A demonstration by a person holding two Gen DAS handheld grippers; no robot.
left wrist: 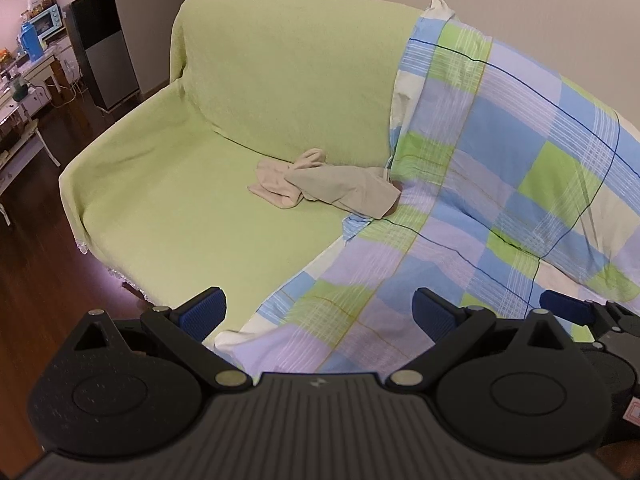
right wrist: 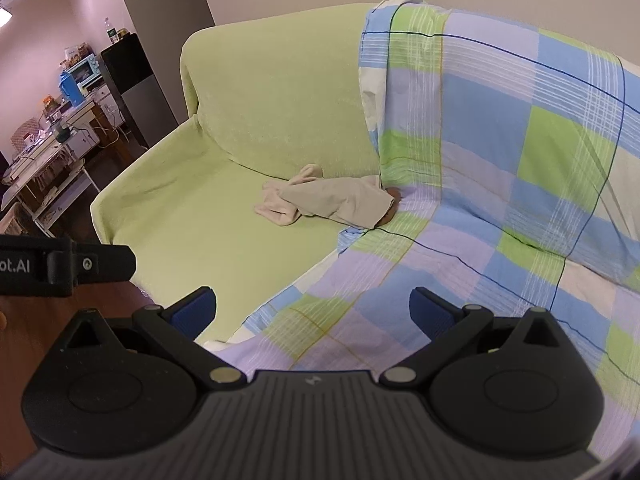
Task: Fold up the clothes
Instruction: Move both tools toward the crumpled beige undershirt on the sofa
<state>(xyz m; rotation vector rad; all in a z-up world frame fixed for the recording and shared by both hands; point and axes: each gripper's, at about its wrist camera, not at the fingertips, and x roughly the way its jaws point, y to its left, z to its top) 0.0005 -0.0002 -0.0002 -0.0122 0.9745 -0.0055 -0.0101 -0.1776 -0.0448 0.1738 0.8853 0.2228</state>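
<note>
Two grippers hang in front of a sofa (left wrist: 224,128) w/ a pale green cover, both empty & spread wide. Right half of the sofa is draped w/ a plaid sheet (left wrist: 500,184) in blue, green & lilac squares, running from backrest top down over the seat front. Floor (left wrist: 36,280) is dark wood. Back left of the room: a tall black & grey fridge (left wrist: 102,46), then a white table w/ clutter too small to read, a light blue countertop oven (left wrist: 47,23) & a blue jug (left wrist: 31,40). Crumpled beige garment (left wrist: 324,186) lies on the seat near the backrest, its right end touching the sheet's edge; well apart from both tools. Left gripper (left wrist: 318,316): blue-padded fingers (left wrist: 202,314) far apart, nothing between them but sheet & seat below. Right gripper (right wrist: 312,312): same, jaws wide, holding nothing; its fingertips also peek in at the right edge of the left wrist view. Only legible writing: "ot.AI" in white on the black left tool body, cut off at the left edge of the right wrist view. A small logo mark sits on each ribbed gripper body, not readable.
</note>
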